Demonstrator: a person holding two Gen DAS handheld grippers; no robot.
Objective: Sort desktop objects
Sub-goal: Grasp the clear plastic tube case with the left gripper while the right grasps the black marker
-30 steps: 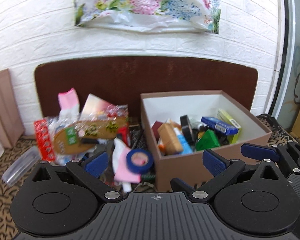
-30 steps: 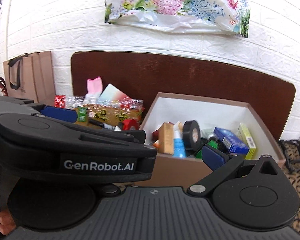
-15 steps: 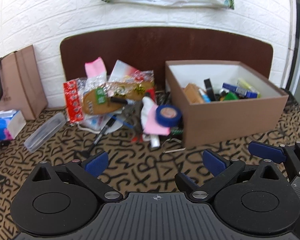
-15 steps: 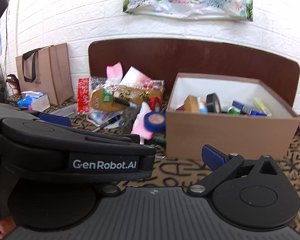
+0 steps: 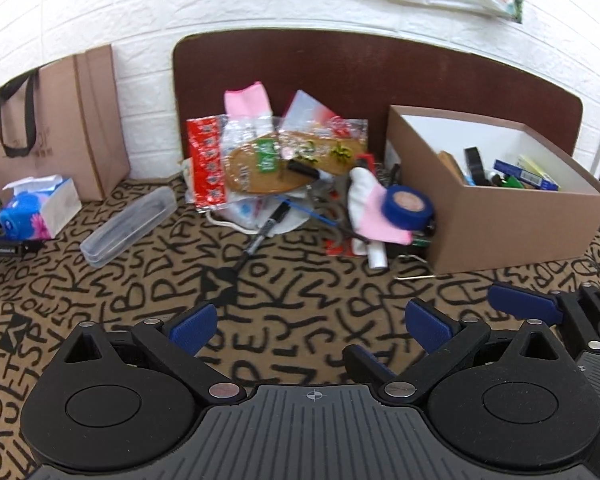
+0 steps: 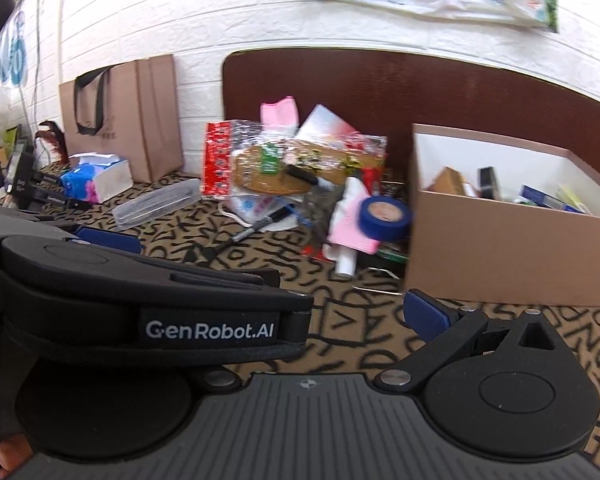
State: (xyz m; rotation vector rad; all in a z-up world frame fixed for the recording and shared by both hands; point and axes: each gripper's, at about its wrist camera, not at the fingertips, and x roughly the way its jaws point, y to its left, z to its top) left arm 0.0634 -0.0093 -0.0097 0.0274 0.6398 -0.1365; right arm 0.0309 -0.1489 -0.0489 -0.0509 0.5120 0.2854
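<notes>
A brown cardboard box [image 5: 512,232] [image 6: 500,240] holding several small items stands at the right on the patterned cloth. A pile of loose objects lies left of it: a blue tape roll [image 5: 408,208] [image 6: 384,218] on a pink-and-white glove [image 5: 376,212], a black marker [image 5: 266,228] [image 6: 260,226], and a clear packet with a brown insole [image 5: 284,160]. My left gripper [image 5: 312,326] is open and empty, well short of the pile. My right gripper [image 6: 276,276] is open and empty; the left gripper's body [image 6: 140,304] covers its left finger.
A clear plastic case [image 5: 128,228] lies left of the pile. A tissue pack [image 5: 36,208] and a brown paper bag [image 5: 60,144] stand at the far left against the white brick wall. A dark brown board [image 5: 380,72] leans behind the pile.
Both grippers have pulled back and tilted down; the box and pile now look farther away and more of the cloth shows. Both stay open and empty.
</notes>
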